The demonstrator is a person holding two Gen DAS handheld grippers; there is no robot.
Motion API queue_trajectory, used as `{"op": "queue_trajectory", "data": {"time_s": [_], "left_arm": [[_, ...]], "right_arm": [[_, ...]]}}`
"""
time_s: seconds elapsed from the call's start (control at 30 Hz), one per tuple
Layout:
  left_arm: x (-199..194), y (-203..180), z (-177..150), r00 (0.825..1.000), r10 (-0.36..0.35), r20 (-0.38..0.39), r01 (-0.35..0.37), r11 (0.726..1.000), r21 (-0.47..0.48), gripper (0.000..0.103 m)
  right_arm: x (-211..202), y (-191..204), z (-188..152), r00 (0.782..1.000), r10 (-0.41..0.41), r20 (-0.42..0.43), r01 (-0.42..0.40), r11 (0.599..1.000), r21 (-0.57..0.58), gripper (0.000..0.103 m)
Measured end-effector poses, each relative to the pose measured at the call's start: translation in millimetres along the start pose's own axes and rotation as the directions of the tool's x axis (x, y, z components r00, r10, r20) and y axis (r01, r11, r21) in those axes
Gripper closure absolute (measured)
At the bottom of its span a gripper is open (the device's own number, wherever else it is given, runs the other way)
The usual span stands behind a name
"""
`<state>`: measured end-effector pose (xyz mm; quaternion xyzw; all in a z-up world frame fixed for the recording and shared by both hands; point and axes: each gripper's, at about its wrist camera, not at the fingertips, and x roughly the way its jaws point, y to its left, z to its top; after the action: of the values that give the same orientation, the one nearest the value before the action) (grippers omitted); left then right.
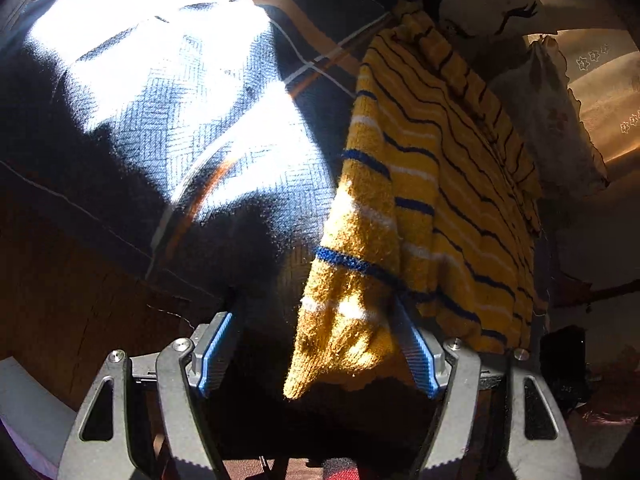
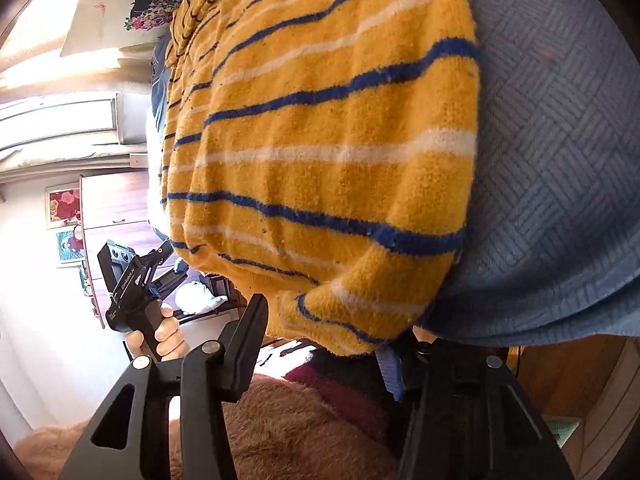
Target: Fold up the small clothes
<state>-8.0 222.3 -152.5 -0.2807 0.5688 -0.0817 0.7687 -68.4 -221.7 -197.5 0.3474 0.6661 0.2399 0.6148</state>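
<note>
Yellow knit, crossed by blue and white stripes, is seen in both wrist views: a small sweater (image 1: 436, 184) is laid on a blue woven blanket (image 1: 180, 92) with a herringbone pattern. In the left wrist view, the left hand-held gripper (image 1: 320, 354) is held with its blue-edged fingers (image 1: 214, 356) spread wide, and the sweater's near corner hangs down between them, close against the right-hand finger; nothing is pinched. In the right wrist view, the right hand-held gripper (image 2: 332, 340) is likewise spread apart, and the sweater's rolled edge (image 2: 360, 320) is seen between its fingers, unclamped. Strong sunlight is cast across the blanket. A printed pillow (image 2: 132, 4) is seen beyond the sweater. A person's hand (image 2: 166, 334) is seen gripping the other tool's black handle.
</note>
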Motion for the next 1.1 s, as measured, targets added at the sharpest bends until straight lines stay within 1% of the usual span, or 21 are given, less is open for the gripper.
{"op": "queue_trajectory", "data": {"time_s": [0.1, 0.17, 0.3, 0.33, 0.37, 0.4, 0.43, 0.47, 0.5, 0.53, 0.67, 0.77, 0.83, 0.87, 0.97, 1.03, 1.1], "left_arm": [[0, 2, -1, 1.0, -0.01, -0.018, 0.009, 1.0, -0.017, 0.031], [-2, 0, -6, 1.0, -0.011, -0.021, 0.011, 1.0, -0.009, 0.031], [-2, 0, -10, 0.998, -0.037, -0.046, 0.036, 0.999, -0.013, 0.032], [0, 0, -11, 0.997, -0.052, -0.061, 0.051, 0.998, -0.02, 0.051], [2, 0, -13, 0.995, -0.059, -0.08, 0.057, 0.998, -0.029, 0.083], [3, 0, -14, 0.994, -0.05, -0.098, 0.046, 0.998, -0.036, 0.093], [3, 1, -16, 0.994, -0.036, -0.102, 0.033, 0.999, -0.039, 0.095], [1, -1, -17, 0.995, -0.018, -0.098, 0.014, 0.999, -0.036, 0.095], [-1, -5, -16, 0.995, -0.005, -0.096, 0.002, 1.0, -0.03, 0.095], [-3, -10, -15, 0.996, 0.004, -0.093, -0.006, 1.0, -0.021, 0.095], [-25, -31, -16, 0.997, 0.014, -0.07, -0.013, 1.0, 0.015, 0.096], [-50, -45, -14, 0.999, -0.027, -0.037, 0.027, 0.999, 0.024, 0.096], [-69, -59, -10, 0.999, -0.041, -0.008, 0.041, 0.998, 0.052, 0.097], [-80, -62, -11, 0.999, -0.052, 0.008, 0.051, 0.996, 0.068, 0.097], [-93, -82, 4, 0.996, -0.077, 0.053, 0.071, 0.992, 0.107, 0.097], [-96, -91, 16, 0.993, -0.097, 0.074, 0.087, 0.989, 0.123, 0.097], [-95, -100, 28, 0.991, -0.095, 0.092, 0.082, 0.987, 0.137, 0.097]], "right_arm": [[6, 5, -1, 1.0, -0.003, -0.017, 0.003, 1.0, -0.011, 0.048], [9, 5, -1, 1.0, -0.002, -0.023, 0.001, 1.0, -0.013, 0.048], [12, 0, 2, 1.0, 0.01, -0.006, -0.01, 1.0, 0.016, 0.048], [13, -4, 3, 1.0, 0.013, -0.005, -0.013, 1.0, 0.022, 0.048], [12, -5, 3, 1.0, 0.017, -0.003, -0.016, 1.0, 0.023, 0.048], [12, -3, 3, 1.0, 0.02, 0.003, -0.02, 1.0, 0.024, 0.052], [11, -5, 3, 1.0, 0.023, 0.008, -0.023, 0.999, 0.022, 0.059], [10, -5, 3, 1.0, 0.027, 0.007, -0.027, 0.999, 0.02, 0.079], [10, -5, 2, 0.999, 0.041, -0.004, -0.041, 0.999, 0.018, 0.089], [7, -4, 0, 0.998, 0.058, -0.008, -0.057, 0.998, 0.013, 0.091], [-8, 7, -6, 0.994, 0.11, -0.017, -0.111, 0.994, -0.018, 0.093], [-26, 20, -11, 0.983, 0.182, -0.023, -0.183, 0.982, -0.052, 0.093], [-39, 28, -11, 0.975, 0.22, -0.015, -0.221, 0.973, -0.067, 0.093], [-45, 31, -10, 0.97, 0.243, -0.006, -0.243, 0.967, -0.07, 0.093], [-59, 39, -4, 0.95, 0.31, 0.034, -0.307, 0.949, -0.071, 0.093], [-69, 40, 4, 0.934, 0.349, 0.069, -0.345, 0.936, -0.072, 0.093], [-77, 42, 14, 0.919, 0.381, 0.1, -0.376, 0.924, -0.07, 0.093]]}}
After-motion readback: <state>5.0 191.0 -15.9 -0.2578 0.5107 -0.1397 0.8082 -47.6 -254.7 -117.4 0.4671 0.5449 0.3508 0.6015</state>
